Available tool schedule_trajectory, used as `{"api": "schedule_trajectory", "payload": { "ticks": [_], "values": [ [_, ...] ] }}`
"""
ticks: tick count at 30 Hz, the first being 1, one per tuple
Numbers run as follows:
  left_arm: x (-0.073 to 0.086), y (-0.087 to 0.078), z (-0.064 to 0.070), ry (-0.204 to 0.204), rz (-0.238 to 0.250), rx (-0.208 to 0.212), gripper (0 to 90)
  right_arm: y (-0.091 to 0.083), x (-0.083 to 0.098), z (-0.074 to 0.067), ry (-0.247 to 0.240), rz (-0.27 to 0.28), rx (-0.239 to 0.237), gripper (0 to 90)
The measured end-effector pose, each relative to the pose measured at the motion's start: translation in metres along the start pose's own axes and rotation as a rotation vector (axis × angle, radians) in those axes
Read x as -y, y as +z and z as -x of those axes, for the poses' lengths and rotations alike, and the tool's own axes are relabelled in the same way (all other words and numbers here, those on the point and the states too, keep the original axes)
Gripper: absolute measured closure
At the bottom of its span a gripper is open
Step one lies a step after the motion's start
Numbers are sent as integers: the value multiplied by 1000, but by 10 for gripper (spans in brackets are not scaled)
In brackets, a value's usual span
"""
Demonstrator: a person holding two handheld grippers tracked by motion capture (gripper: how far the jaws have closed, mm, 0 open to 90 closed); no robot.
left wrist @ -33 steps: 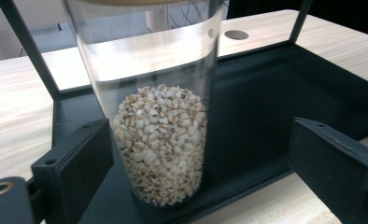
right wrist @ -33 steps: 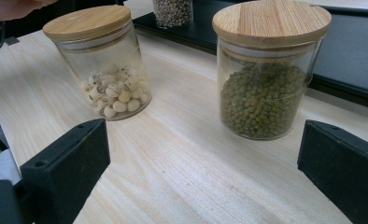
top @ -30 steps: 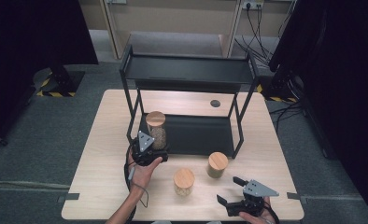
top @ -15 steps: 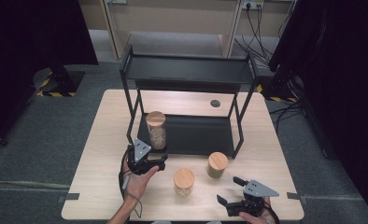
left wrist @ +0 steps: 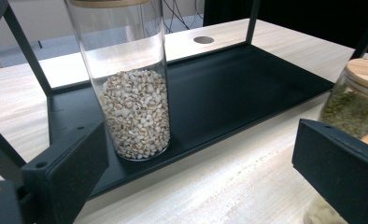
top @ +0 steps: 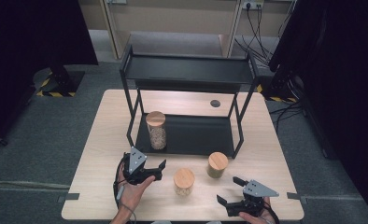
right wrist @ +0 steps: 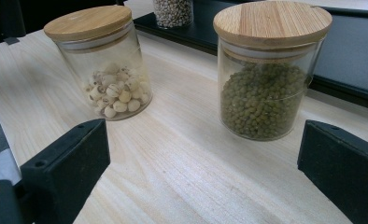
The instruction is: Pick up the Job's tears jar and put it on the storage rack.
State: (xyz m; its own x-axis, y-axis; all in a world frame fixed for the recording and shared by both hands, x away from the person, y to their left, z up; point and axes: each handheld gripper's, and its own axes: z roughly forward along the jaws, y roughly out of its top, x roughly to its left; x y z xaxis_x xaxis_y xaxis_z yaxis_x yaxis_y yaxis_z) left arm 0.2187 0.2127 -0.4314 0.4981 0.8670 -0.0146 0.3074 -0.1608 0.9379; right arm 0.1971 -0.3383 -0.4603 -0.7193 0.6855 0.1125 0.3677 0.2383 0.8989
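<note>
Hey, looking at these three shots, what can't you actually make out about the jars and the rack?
- Tall jar: lid cut off by the top edge of the left gripper view.
- Green-bean jar: base hidden behind a black jaw in the left gripper view.
- Rack: top shelf hides the table behind it in the high view.
- Pale-seed jar: seed type too small to name.

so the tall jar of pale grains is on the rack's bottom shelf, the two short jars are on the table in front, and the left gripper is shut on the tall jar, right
Not quite. The left gripper is open and clear of the tall jar, as the left gripper view shows: its jaws stand wide apart, short of the glass. The rest holds: that jar stands on the rack's bottom shelf, with the two short jars on the table in front.
</note>
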Motion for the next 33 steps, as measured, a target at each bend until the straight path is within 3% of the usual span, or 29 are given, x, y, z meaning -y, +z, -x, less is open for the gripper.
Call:
{"api": "schedule_trajectory", "payload": {
  "ticks": [19,33],
  "values": [
    [19,-23,5,-13,35,35,32,0,0,-1,0,2,1,27],
    [34,-37,10,-17,29,48,32,0,0,-1,-1,1,2,27]
  ]
}}
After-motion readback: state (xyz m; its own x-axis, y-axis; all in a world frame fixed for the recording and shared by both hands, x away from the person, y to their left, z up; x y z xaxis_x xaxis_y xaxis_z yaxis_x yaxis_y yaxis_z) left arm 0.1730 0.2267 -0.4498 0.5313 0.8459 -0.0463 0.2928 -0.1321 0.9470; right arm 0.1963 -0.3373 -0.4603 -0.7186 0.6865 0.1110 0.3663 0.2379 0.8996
